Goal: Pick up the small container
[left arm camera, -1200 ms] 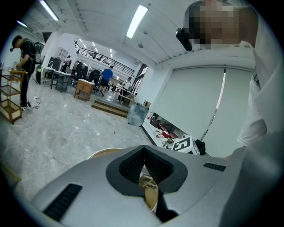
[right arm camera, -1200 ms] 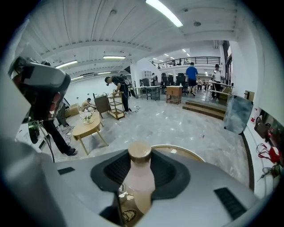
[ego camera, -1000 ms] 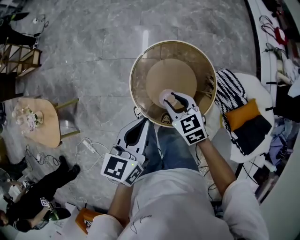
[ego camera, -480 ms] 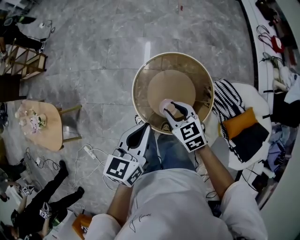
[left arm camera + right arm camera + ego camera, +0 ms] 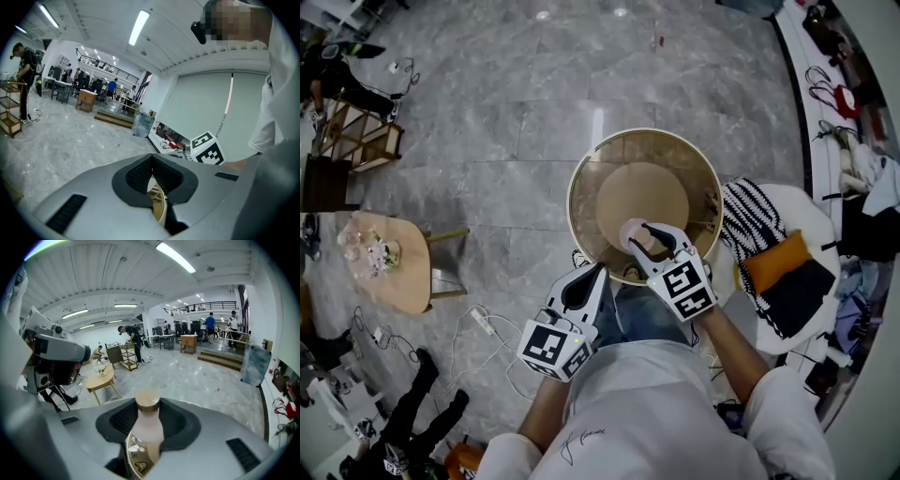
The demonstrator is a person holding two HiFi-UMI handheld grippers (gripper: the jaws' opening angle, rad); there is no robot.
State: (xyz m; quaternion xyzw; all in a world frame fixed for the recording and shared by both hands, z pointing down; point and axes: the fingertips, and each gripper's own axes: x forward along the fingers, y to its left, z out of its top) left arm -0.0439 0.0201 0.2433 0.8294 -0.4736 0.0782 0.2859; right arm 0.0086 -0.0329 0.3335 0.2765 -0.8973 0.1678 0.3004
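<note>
The small container [image 5: 631, 228] is a pale pink bottle with a tan cap. It stands upright between the pads of my right gripper [image 5: 645, 234], which is shut on it. The bottle hangs over the near part of a round tan table [image 5: 575, 202] with a raised rim. In the right gripper view the container [image 5: 149, 420] fills the hollow between the jaws, and its cap rises above them. My left gripper [image 5: 592, 274] is lower, by the person's knee, jaws together and holding nothing. In the left gripper view its jaws meet round an empty hollow, and only the table's edge [image 5: 159, 204] shows through the gap.
A white seat with a black-and-white striped cloth [image 5: 750, 211] and an orange cushion [image 5: 778, 253] stands right of the table. At the left are a small wooden table [image 5: 394, 267] with flowers and a wooden shelf [image 5: 356, 141]. Cables [image 5: 487, 323] lie on the marble floor.
The head view has shifted, so the table and both grippers sit lower in the picture. The right gripper still holds the container in the same place over the table. The left gripper has edged right.
</note>
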